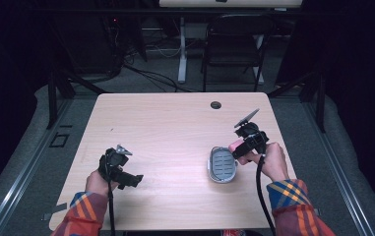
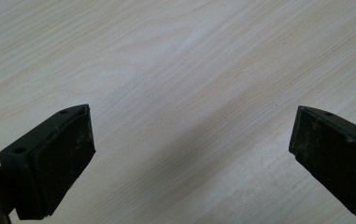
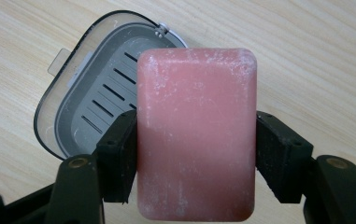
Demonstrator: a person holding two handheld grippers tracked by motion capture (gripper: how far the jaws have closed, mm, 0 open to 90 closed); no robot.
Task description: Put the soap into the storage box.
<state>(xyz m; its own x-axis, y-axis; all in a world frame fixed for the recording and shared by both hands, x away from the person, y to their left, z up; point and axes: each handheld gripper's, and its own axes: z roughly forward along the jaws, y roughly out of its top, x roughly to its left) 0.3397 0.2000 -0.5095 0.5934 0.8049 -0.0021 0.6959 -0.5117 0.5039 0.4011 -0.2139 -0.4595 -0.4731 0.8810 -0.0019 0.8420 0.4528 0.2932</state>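
Plaid sleeves reach in; the left claw (image 2: 192,154) hangs spread apart over the bare wooden surface (image 1: 175,123). Farther right, the right claw (image 3: 194,154) grips a pink soap bar (image 3: 195,135) (dusty-looking) just above a grey soap dish (image 3: 96,107).

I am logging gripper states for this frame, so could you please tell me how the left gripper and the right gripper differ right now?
The left gripper is open with bare table between its jaws; the right gripper is shut on the pink soap bar. The left gripper sits low at the table's near left; the right gripper holds the soap beside the grey soap dish. Both are black, two-jawed and hand-held.
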